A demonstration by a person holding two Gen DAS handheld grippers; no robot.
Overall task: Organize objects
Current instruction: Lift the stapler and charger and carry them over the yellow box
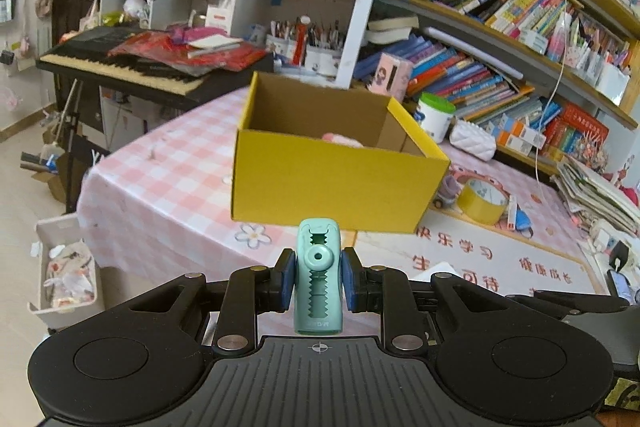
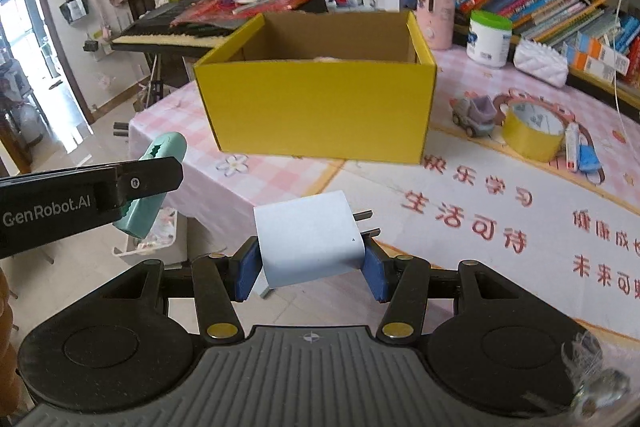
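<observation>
Status: organizing partly done, by the look of it. Yellow box [image 1: 340, 179], open-topped, stands on the table [image 1: 168, 187] towards its far left corner; one pink item [image 1: 342, 139] shows above the near wall, other contents hidden

Left gripper [image 1: 318, 279]: jaws closed on a teal pencil sharpener [image 1: 319, 275], upright, held above the table's near edge, short of the box

Right gripper [image 2: 310, 259]: jaws clamped on a white charger plug [image 2: 308, 239], prongs pointing right, above the table's near edge

Left to stow, likely: both held items; yellow tape roll [image 2: 532, 135], toy car [image 2: 474, 115] and blue item [image 2: 588, 159], right of the box
</observation>
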